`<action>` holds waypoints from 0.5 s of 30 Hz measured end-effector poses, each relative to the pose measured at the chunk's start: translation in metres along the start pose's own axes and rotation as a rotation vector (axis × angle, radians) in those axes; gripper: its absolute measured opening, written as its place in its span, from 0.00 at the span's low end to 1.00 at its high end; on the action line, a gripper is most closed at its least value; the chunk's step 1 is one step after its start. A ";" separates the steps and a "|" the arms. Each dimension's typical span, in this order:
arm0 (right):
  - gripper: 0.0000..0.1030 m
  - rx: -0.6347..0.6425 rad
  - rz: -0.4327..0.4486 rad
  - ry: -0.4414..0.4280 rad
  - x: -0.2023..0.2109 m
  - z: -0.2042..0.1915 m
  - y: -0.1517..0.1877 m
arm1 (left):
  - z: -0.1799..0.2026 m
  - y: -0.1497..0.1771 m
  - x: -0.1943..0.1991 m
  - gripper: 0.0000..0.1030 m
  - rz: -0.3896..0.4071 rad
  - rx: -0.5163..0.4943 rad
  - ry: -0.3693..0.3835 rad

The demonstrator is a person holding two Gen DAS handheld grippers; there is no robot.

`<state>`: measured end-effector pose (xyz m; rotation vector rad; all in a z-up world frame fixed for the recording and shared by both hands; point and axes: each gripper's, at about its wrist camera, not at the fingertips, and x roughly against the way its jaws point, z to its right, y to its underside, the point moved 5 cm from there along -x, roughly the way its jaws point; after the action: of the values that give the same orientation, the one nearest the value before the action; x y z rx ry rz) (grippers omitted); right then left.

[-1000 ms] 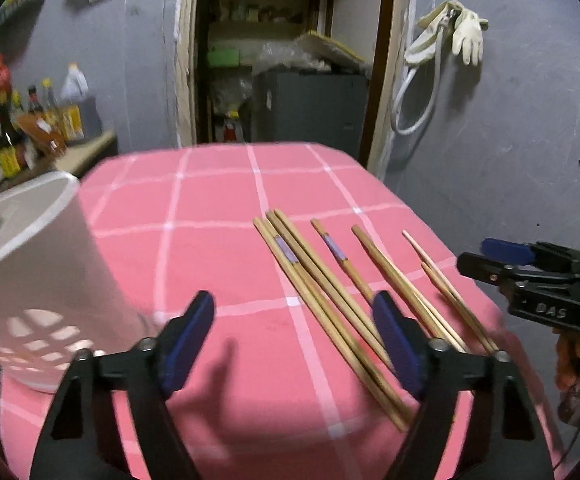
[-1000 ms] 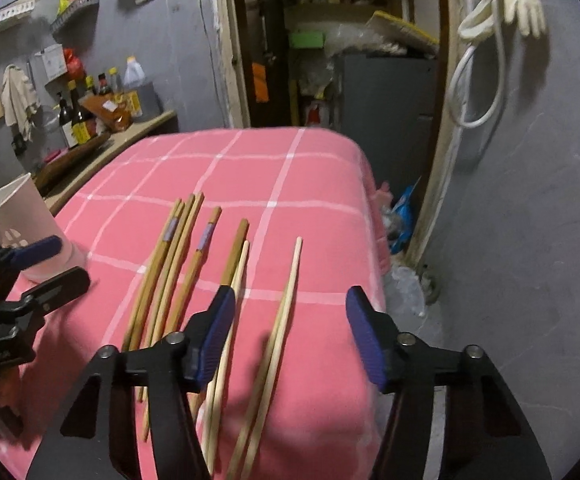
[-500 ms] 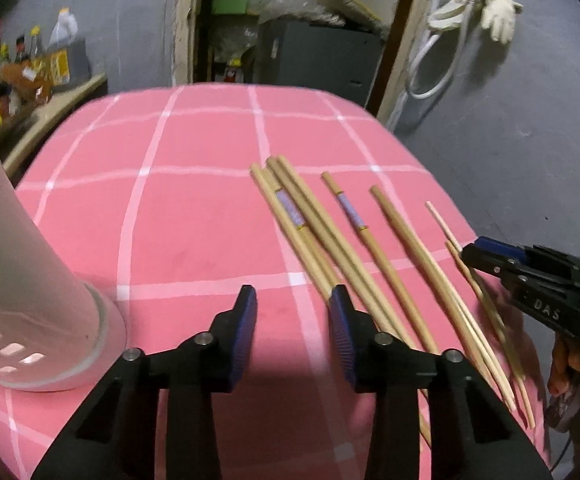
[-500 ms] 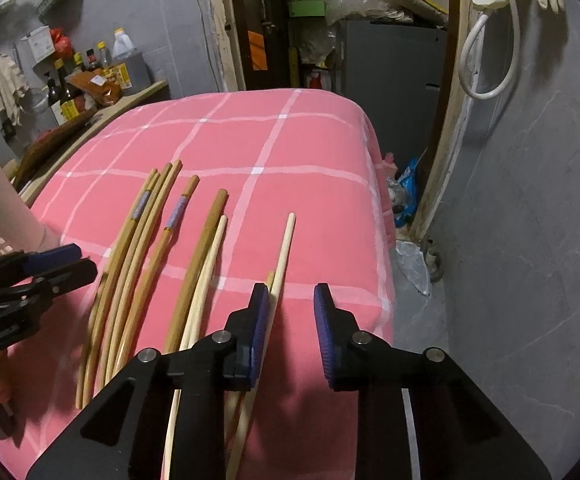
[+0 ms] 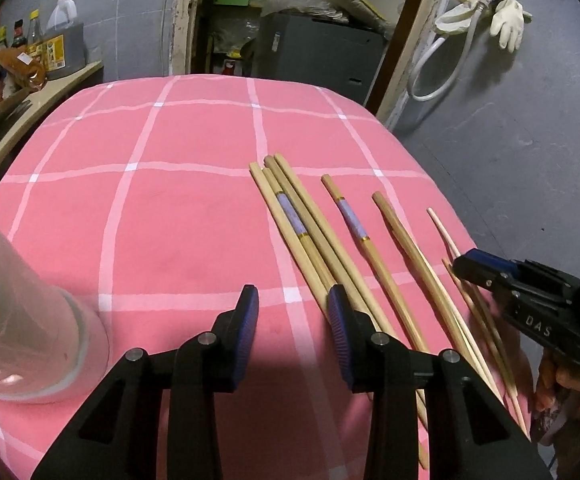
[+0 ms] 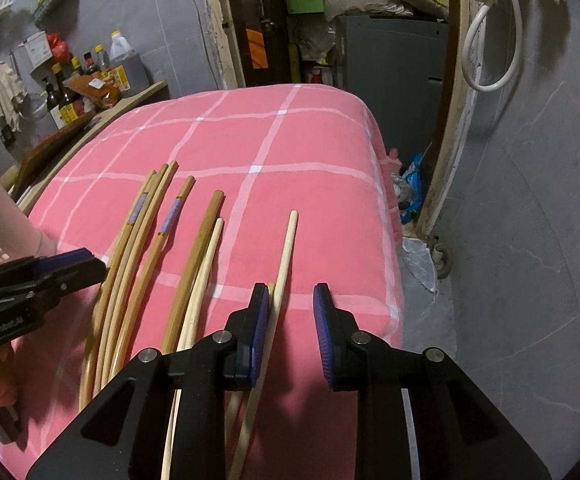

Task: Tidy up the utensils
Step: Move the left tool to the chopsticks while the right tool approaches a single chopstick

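Several wooden chopsticks lie side by side on the pink checked tablecloth (image 5: 169, 216): a bundle of three (image 5: 294, 220) with a purple band, a single banded one (image 5: 352, 220), a darker one (image 5: 402, 244) and thin pale ones (image 6: 285, 248). A white perforated utensil holder (image 5: 13, 320) stands at the left. My left gripper (image 5: 293, 320) is partly open and empty, low over the cloth just left of the bundle. My right gripper (image 6: 291, 320) is partly open around the pale chopstick near the table's right edge, its left pad close to it.
The table's right edge (image 6: 394, 264) drops to a grey floor with litter. A side counter with bottles (image 6: 89, 76) stands at the far left. A doorway with a grey cabinet (image 5: 322, 52) lies behind the table. A hose and glove (image 5: 490, 12) hang on the wall.
Both grippers dropped toward the cloth and narrowed from wide open a second ago, then opened a little. The right gripper came down around the pale chopstick.
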<state>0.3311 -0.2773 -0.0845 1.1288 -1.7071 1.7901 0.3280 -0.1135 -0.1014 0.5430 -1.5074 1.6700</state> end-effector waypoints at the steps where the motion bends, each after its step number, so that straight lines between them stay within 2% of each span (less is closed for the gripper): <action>1: 0.20 -0.001 -0.001 0.001 -0.001 0.000 -0.001 | 0.000 -0.001 -0.002 0.30 -0.003 0.000 -0.010; 9: 0.20 -0.027 0.000 0.015 -0.004 0.002 -0.005 | -0.001 -0.013 -0.014 0.31 -0.036 0.018 -0.013; 15: 0.20 -0.033 0.004 0.008 -0.004 0.003 -0.003 | -0.002 -0.009 -0.013 0.31 -0.047 0.015 -0.022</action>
<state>0.3366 -0.2790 -0.0863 1.1039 -1.7294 1.7601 0.3434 -0.1150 -0.1057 0.6018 -1.4878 1.6450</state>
